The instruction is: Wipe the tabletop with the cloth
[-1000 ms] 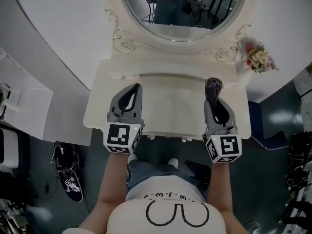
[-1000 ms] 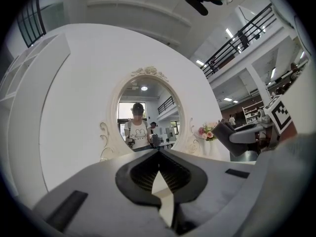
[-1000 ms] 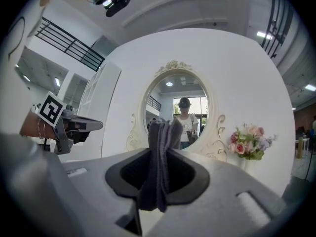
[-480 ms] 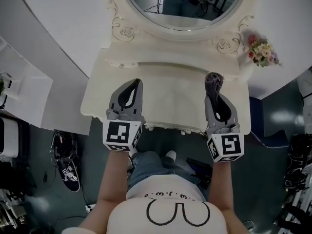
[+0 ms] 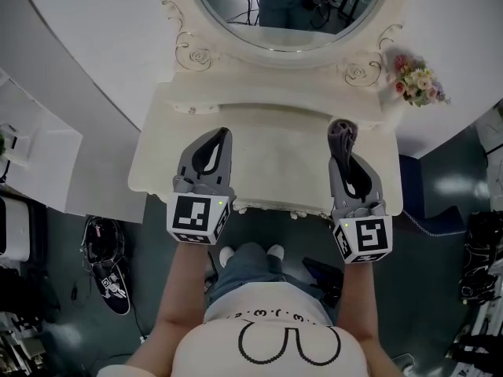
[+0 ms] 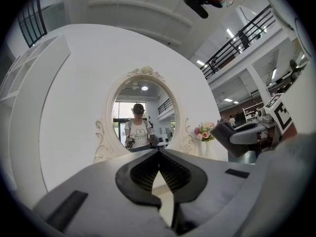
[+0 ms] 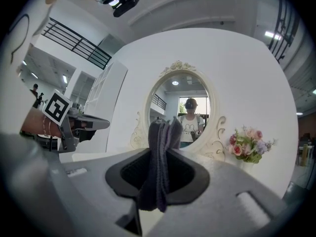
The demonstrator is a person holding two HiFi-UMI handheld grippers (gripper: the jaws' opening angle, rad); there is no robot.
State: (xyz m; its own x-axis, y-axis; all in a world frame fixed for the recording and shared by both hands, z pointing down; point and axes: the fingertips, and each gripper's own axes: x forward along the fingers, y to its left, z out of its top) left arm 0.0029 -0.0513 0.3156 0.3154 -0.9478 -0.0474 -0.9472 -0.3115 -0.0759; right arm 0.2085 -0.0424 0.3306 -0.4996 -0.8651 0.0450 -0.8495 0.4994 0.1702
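Cloth (image 5: 343, 134): grey, folded into a narrow bundle, pinched between the jaws of the right tool (image 5: 346, 152). It juts past the tips and hangs below them. It sits over the right part of the surface (image 5: 275, 159), towards the back ledge; contact with the top cannot be told.

Surface: cream dressing table, long axis left to right. Most of its bare top lies left of the cloth, so the wipe likely runs leftward.

Left tool (image 5: 219, 141): jaws closed tip to tip on nothing, over the left part, level with the right one.

Behind: oval mirror (image 5: 287, 10); flowers (image 5: 416, 85) at far right.
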